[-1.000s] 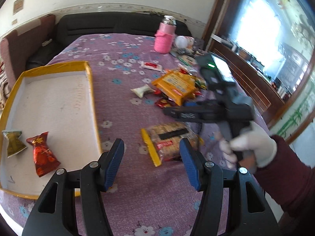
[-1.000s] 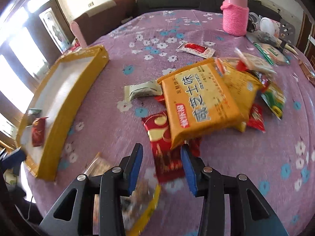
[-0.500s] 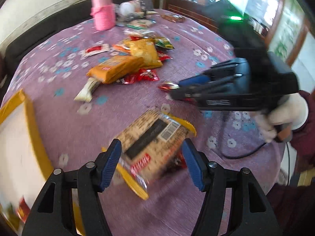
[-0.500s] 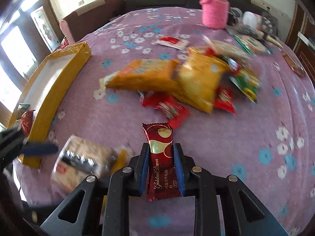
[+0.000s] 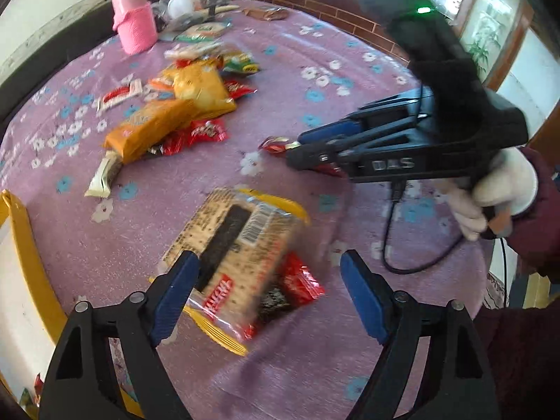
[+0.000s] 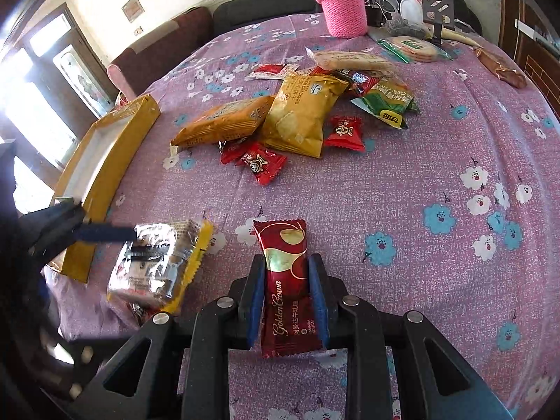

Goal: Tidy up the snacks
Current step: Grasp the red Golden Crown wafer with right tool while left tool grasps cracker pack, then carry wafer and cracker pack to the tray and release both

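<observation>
Right wrist — right hand-held gripper (image 6: pixel 285 301) pinching nougat bar (image 6: pixel 287 280) | left hand-held gripper (image 5: pixel 269 292) — spread wide

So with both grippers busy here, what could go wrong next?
1. The right gripper pinches the Golden Crown nougat bar by its lower half only; it could swing or slip.
2. The open left gripper straddles the cracker pack, which lies over a red candy; closing might snag both.
</observation>
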### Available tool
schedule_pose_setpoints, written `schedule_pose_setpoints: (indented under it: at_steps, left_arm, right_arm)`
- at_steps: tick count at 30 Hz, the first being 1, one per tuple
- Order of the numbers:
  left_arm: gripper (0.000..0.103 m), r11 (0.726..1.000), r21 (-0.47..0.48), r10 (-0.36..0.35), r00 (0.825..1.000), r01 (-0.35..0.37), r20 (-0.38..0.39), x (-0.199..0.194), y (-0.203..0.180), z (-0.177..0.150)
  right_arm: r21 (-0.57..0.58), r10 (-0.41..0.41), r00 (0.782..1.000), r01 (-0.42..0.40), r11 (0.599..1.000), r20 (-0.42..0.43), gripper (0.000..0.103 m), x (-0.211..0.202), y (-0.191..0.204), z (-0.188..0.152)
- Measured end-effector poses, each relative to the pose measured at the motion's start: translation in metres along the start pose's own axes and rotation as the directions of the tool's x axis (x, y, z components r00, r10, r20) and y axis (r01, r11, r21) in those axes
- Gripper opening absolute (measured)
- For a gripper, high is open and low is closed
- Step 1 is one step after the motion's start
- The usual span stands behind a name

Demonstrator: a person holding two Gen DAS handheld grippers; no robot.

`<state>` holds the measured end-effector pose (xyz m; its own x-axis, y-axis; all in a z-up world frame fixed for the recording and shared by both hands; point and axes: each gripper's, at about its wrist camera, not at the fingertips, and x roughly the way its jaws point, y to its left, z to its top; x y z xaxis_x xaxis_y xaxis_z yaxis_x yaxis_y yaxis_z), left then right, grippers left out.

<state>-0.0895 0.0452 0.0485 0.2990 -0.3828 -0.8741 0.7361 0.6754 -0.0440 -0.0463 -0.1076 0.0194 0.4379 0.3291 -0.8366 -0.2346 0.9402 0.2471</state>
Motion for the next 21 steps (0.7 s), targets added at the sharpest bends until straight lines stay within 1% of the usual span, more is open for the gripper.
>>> schedule_pose_setpoints:
  at_steps: [3, 6, 8, 11, 14, 16, 17, 18, 20, 21]
  left_arm:
    - [0.083, 0.998, 0.002, 0.061, 0.998, -0.061, 0.030, -0.007, 0.004, 0.006]
    - [0.083, 0.997, -0.007, 0.072, 0.996, -0.072, 0.043, -0.005, 0.015, 0.011]
    - [0.083, 0.998, 0.016, 0.060, 0.998, -0.060, 0.017, 0.005, 0.019, 0.013]
    - [0.084, 0.999, 0.039, 0.007, 0.999, -0.005, -0.041, 0.024, 0.021, 0.015]
    - [0.084, 0.999, 0.051, 0.010, 0.997, -0.006, -0.073, 0.037, 0.020, 0.016]
    - [0.084, 0.999, 0.045, 0.032, 0.996, -0.028, -0.087, 0.043, 0.017, 0.016]
    - [0.078, 0.999, 0.041, 0.040, 0.996, -0.036, -0.081, 0.043, 0.015, 0.016]
    - [0.075, 0.999, 0.031, 0.038, 0.997, -0.036, -0.074, 0.040, 0.013, 0.016]
    - [0.071, 0.998, 0.016, 0.056, 0.997, -0.055, -0.058, 0.035, 0.009, 0.015]
    - [0.070, 0.998, 0.008, 0.060, 0.997, -0.060, -0.047, 0.033, 0.008, 0.014]
  right_arm:
    - [0.007, 0.013, 1.000, -0.013, 1.000, 0.007, 0.026, 0.000, -0.001, -0.001]
    - [0.006, 0.016, 1.000, -0.016, 1.000, 0.011, 0.026, 0.000, -0.001, -0.001]
    - [0.008, 0.022, 1.000, -0.023, 1.000, 0.011, 0.026, 0.000, -0.002, -0.002]
    - [0.010, 0.031, 0.999, -0.031, 0.999, 0.008, 0.026, 0.000, -0.004, -0.001]
    - [0.008, 0.034, 0.999, -0.034, 0.999, 0.007, 0.026, -0.001, -0.005, 0.000]
    - [0.008, 0.033, 0.999, -0.033, 0.999, 0.007, 0.026, -0.001, -0.005, 0.000]
    - [0.007, 0.033, 0.999, -0.033, 0.999, 0.008, 0.026, 0.000, -0.005, 0.000]
    - [0.007, 0.031, 0.999, -0.031, 0.999, 0.009, 0.026, 0.000, -0.005, 0.000]
    - [0.003, 0.024, 1.000, -0.024, 1.000, 0.015, 0.026, 0.000, -0.003, 0.000]
    - [0.001, 0.019, 1.000, -0.019, 1.000, 0.018, 0.025, 0.000, -0.002, 0.000]
